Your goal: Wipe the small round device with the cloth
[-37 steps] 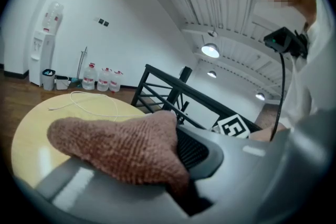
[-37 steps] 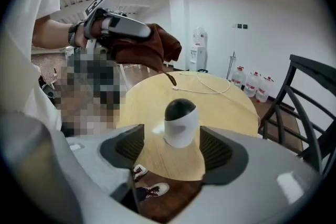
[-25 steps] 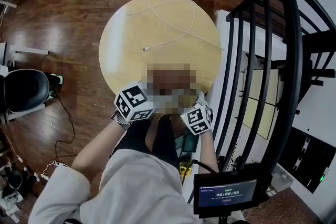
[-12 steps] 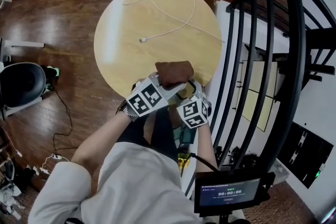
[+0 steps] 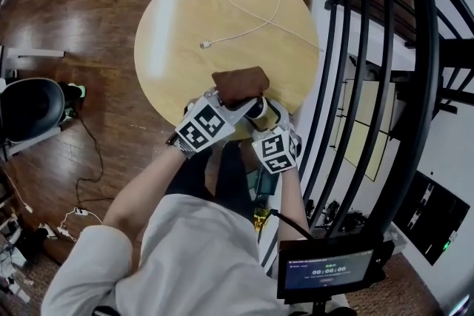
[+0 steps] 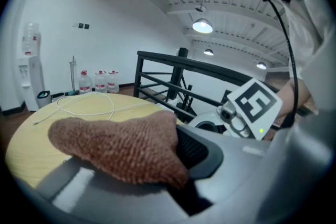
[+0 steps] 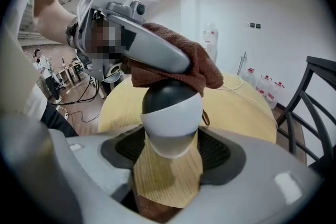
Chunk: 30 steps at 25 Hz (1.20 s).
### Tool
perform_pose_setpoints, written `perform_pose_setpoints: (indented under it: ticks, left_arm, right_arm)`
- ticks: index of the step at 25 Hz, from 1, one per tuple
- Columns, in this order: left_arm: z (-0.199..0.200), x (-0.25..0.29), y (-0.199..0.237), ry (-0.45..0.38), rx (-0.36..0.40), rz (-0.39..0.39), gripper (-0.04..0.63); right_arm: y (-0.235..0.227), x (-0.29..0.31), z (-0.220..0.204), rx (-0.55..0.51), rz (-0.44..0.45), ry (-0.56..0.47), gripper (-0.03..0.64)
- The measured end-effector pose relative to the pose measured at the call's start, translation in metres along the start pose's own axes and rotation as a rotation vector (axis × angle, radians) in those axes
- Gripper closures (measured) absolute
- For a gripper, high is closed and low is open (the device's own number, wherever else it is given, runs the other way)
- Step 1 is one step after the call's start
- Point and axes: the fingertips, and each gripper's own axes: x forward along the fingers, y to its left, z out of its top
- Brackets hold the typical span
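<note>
Looking down in the head view, the left tongs [image 5: 227, 103] are clamped on a brown cloth [image 5: 241, 83] at the near edge of the round surface [image 5: 178, 33]. The right tongs [image 5: 265, 116] grip the device [image 5: 257, 108] just beside them, toward the right of that edge. The cloth spreads from the left tongs toward the surface's middle, and its near hem meets the device. A white cable [image 5: 252, 11] lies well apart, by the far edge.

In the left gripper view the jaws are shut on one end of the cloth, whose bulk bulges ahead and to the left. The right tongs show low at the right, so the device should sit to the right of the cloth and below it. I cannot pick out the device itself with certainty there.

In the right gripper view the device stands upright between the two pads, which press its white lower half from either side, with its black cap pointing up. It is over the near edge of the surface; whether it rests there I cannot tell. The cloth is draped on that cap, touching it, and the left tongs reach in from the upper left above it.

The wipe turns on this: the cloth sits over the device and touches only the top of the dome. The left hand looks best placed to work, dragging the cloth down round the sides while the right tongs hold firm.
</note>
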Motion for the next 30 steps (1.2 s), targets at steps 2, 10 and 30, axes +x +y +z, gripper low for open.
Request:
perform_pose_setpoints:
  ticks: [2, 10, 30]
  left_arm:
    - [-0.006, -0.004, 0.004, 0.006, -0.003, 0.017, 0.555]
    - [-0.016, -0.019, -0.010, -0.036, 0.017, 0.064, 0.555]
    - [0.007, 0.017, -0.033, -0.107, 0.283, 0.139, 0.555]
  right_arm:
    - [-0.001, 0.000, 0.000, 0.003, -0.001, -0.002, 0.302]
    - [-0.003, 0.000, -0.001, 0.024, -0.008, -0.011, 0.302]
    - [-0.009, 0.001, 0.001, 0.055, -0.028, -0.012, 0.304]
